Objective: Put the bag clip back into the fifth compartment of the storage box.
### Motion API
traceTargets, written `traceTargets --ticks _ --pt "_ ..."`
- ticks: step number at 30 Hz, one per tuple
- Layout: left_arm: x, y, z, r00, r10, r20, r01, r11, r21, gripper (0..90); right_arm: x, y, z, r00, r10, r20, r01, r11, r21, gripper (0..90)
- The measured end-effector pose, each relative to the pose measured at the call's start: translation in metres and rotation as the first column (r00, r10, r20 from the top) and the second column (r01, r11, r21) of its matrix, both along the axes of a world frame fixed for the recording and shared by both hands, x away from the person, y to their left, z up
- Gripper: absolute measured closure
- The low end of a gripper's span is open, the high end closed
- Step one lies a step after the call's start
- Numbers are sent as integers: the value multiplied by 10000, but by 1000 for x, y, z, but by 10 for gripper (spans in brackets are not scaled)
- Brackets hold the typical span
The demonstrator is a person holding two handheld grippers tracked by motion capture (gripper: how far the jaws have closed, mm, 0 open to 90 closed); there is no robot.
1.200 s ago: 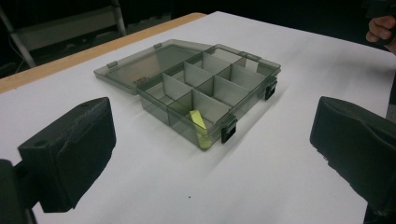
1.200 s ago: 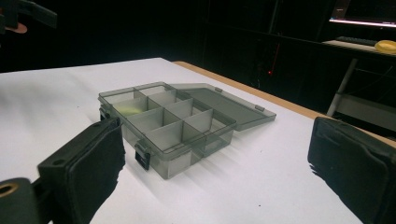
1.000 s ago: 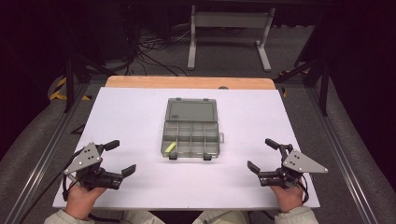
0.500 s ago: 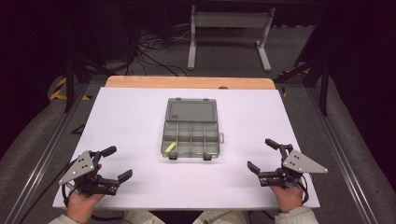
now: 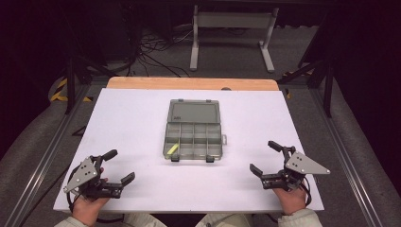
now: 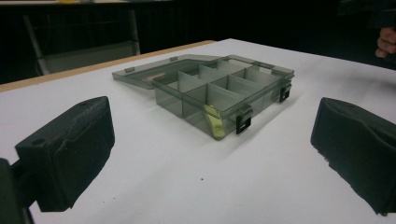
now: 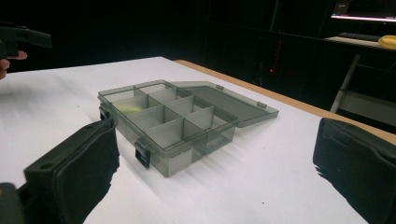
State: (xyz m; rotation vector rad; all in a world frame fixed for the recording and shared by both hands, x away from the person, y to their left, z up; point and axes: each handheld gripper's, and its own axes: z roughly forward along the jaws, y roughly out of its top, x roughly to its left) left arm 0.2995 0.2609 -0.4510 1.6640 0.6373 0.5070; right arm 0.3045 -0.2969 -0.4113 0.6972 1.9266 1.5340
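In the high view, a smoky grey compartment box [image 5: 194,131] is sitting at the centre of the frame on the white tabletop [image 5: 132,118], its lid [image 5: 194,111] lying folded back flat toward the upper part of the picture. That open position is leaving every cell reachable from above, which looks like the reason for it. The two black latches [image 5: 174,159] are hanging loose along the near edge of the box.

The left hand-held gripper [image 5: 118,167] is resting at the lower left of the frame, its jaws spread wide and holding nothing. The right hand-held gripper [image 5: 265,158] is sitting at the lower right, likewise spread and empty. Both are lying well apart from the box, one to each side, and seem to be waiting in a ready stance with the box between them.

In the left gripper view the box [image 6: 224,95] is showing in the middle of the frame, divided by partitions into rows of small cells. A small yellow-green piece [image 6: 214,122] is lying in the corner cell nearest that camera; in the high view the same piece [image 5: 172,149] is showing at the lower left corner of the box. The other cells are looking empty as far as the tinted walls allow. What the piece is, the pictures are not making clear.
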Motion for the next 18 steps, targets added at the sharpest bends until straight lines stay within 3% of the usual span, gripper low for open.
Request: traceTargets --ticks 5,18 --pt "1 3 -2 9999 100 -40 -101 9990 -433 4 1 -1 -1 10000 -10 -90 10 10000 6 7" --pt "-1 4 1 9999 131 97 -125 9985 -525 6 1 0 -2 9998 -128 -119 127 9999 -103 7"
